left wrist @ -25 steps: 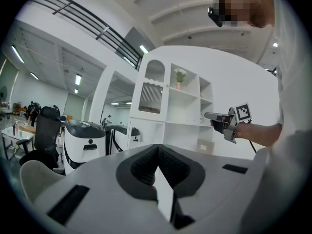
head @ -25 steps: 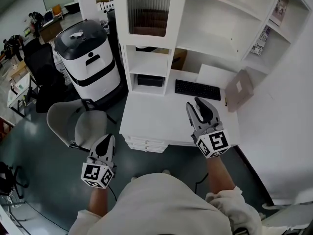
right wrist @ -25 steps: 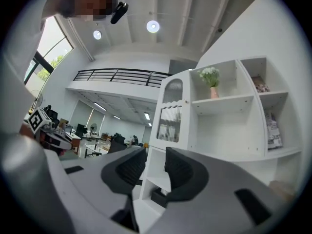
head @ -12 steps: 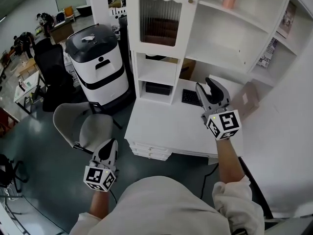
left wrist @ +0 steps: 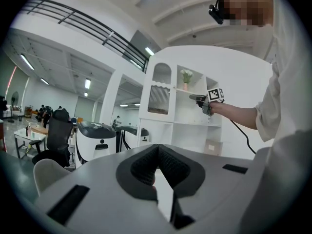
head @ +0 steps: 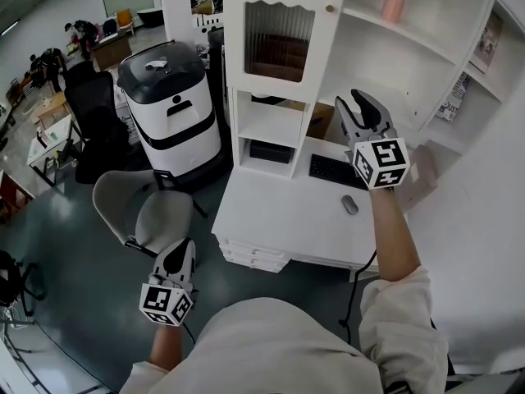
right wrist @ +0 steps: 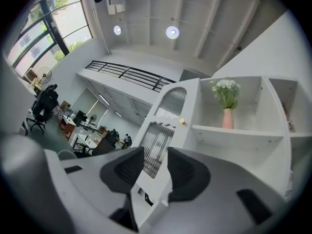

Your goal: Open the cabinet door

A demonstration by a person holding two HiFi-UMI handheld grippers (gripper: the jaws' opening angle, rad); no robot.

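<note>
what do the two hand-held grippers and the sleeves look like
The left hand-held gripper and right hand-held gripper are light grey with black ribbed pads, each carrying a white cube with black square markers. A dark cable trails from the right one. Sleeves are cream.

Open-plan office: keyboard, mouse on desk, swivel chairs, far worktables.
</note>
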